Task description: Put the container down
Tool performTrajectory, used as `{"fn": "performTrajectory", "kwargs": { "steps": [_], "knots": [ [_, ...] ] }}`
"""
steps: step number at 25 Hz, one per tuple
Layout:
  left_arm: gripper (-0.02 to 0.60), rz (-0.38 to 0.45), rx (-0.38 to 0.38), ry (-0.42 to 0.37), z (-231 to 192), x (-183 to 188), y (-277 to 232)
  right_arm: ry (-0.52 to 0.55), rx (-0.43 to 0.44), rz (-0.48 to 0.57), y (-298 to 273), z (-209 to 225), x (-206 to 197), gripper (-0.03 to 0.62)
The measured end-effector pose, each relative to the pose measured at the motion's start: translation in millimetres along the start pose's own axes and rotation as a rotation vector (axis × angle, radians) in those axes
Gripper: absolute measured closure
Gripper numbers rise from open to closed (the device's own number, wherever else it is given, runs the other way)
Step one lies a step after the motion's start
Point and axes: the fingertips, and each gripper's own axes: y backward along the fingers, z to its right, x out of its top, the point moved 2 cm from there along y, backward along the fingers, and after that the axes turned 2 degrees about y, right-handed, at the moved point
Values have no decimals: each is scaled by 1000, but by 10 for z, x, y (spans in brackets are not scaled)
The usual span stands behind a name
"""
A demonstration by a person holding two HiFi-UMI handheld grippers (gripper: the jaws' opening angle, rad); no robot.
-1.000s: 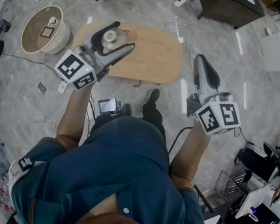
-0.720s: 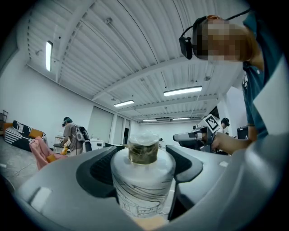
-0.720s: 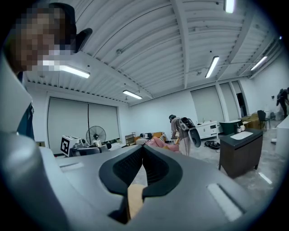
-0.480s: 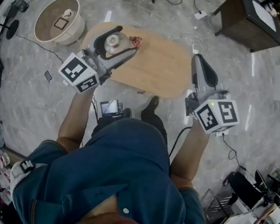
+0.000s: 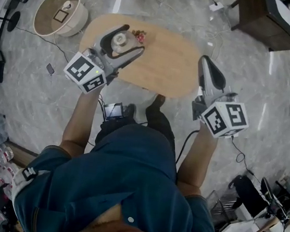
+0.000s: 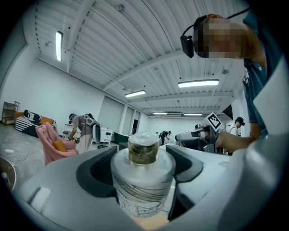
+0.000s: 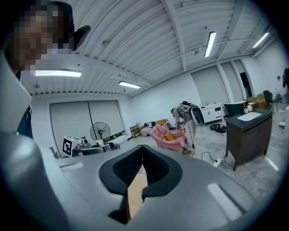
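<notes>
My left gripper (image 5: pixel 133 38) hangs over the left end of an oval wooden table (image 5: pixel 167 63), shut on the container (image 5: pixel 119 40). The container (image 6: pixel 142 180) is a round, pale, translucent jar with a brownish stopper, upright between the dark pads (image 6: pixel 101 169). Wood shows just beneath it; whether its base touches the table I cannot tell. A small red thing (image 5: pixel 139 35) lies on the table just beyond the jar. My right gripper (image 5: pixel 207 63) is off the table's right end, above the floor. Its jaws (image 7: pixel 141 151) meet at the tips with nothing between them.
A round beige tub (image 5: pixel 61 10) stands on the floor left of the table. A dark cabinet (image 5: pixel 272 21) is at the top right. A small device (image 5: pixel 113 110) and cables lie on the floor by the person's feet. A pink armchair (image 7: pixel 169 135) and people stand farther off.
The head view has shifted, so the table sits lower in the picture and the small red thing has come into sight. Both grippers keep their places relative to the table; the jar stays held.
</notes>
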Motion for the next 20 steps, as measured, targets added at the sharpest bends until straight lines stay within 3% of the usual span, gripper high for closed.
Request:
{"fn": "performTrajectory", "kwargs": {
  "steps": [20],
  "knots": [
    [247, -150, 10, 125, -399, -1603, -1138, -165, -82, -168, 32, 1029, -1032, 583]
  ]
}}
